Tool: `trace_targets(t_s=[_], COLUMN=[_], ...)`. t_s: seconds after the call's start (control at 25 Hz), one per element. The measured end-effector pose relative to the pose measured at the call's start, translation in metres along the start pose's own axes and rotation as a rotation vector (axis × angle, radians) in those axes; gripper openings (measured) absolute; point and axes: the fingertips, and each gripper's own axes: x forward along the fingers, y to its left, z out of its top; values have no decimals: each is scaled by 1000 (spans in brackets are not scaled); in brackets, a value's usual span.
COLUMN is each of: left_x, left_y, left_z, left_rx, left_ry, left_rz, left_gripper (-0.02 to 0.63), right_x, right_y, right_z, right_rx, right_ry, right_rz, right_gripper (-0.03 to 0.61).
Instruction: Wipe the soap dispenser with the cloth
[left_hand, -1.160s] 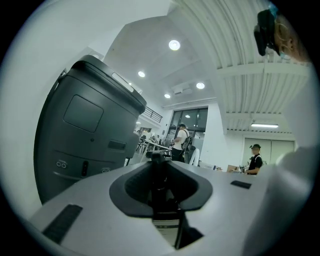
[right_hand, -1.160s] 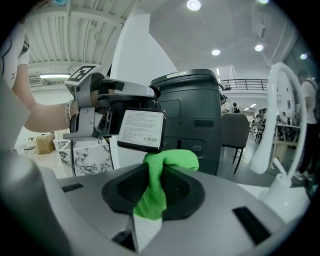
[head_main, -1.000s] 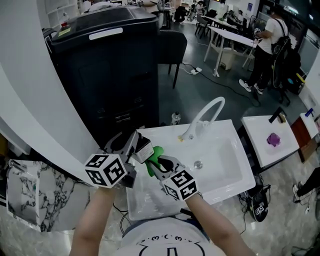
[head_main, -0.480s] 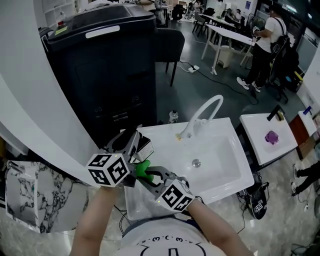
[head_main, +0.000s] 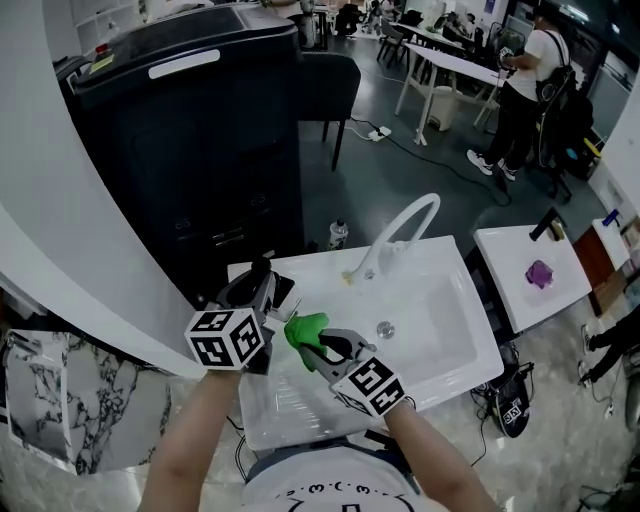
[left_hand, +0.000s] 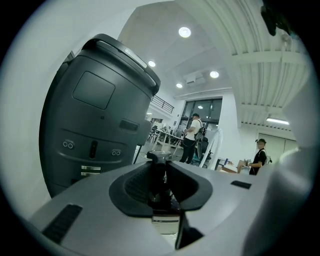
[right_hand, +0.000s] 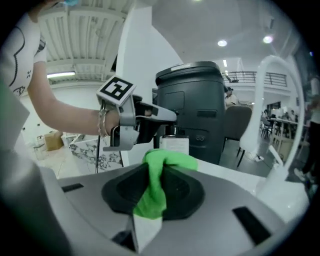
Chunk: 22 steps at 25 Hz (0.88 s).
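Observation:
My left gripper (head_main: 265, 288) is shut on the soap dispenser (head_main: 283, 292), a white bottle with a dark pump, held over the left end of the white sink (head_main: 455, 335). In the left gripper view the jaws clamp the dark pump neck (left_hand: 159, 172) above the white label. My right gripper (head_main: 312, 342) is shut on a bright green cloth (head_main: 305, 326), which bunches out past the jaws just right of the dispenser. In the right gripper view the cloth (right_hand: 167, 162) sits close in front of the dispenser (right_hand: 175, 144); whether they touch I cannot tell.
A curved white faucet (head_main: 405, 225) rises at the sink's back, with the drain (head_main: 385, 329) in the basin. A big black machine (head_main: 200, 130) stands behind. A small white table (head_main: 520, 290) with a purple object is to the right. People stand far off.
The left gripper has sunk a little with the dispenser. The right gripper pulled the cloth in low beside the dispenser, then shifted it slightly up and right. Both grips are unchanged.

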Motion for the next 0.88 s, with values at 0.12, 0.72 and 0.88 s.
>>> trace_targets(t_s=[0.12, 0.72, 0.88], left_x=[17, 84, 85], left_y=[4, 42, 30], left_z=[-10, -68, -75], left_rx=[24, 164, 220], left_ry=[18, 136, 140], left_rz=[21, 299, 291], left_gripper=[97, 98, 101], right_x=[-4, -20, -22], right_y=[-20, -65, -66], right_z=[-5, -78, -85], right_rx=[83, 302, 333], right_ry=[-10, 108, 118], right_rz=[-33, -67, -82], right_gripper=[84, 86, 86])
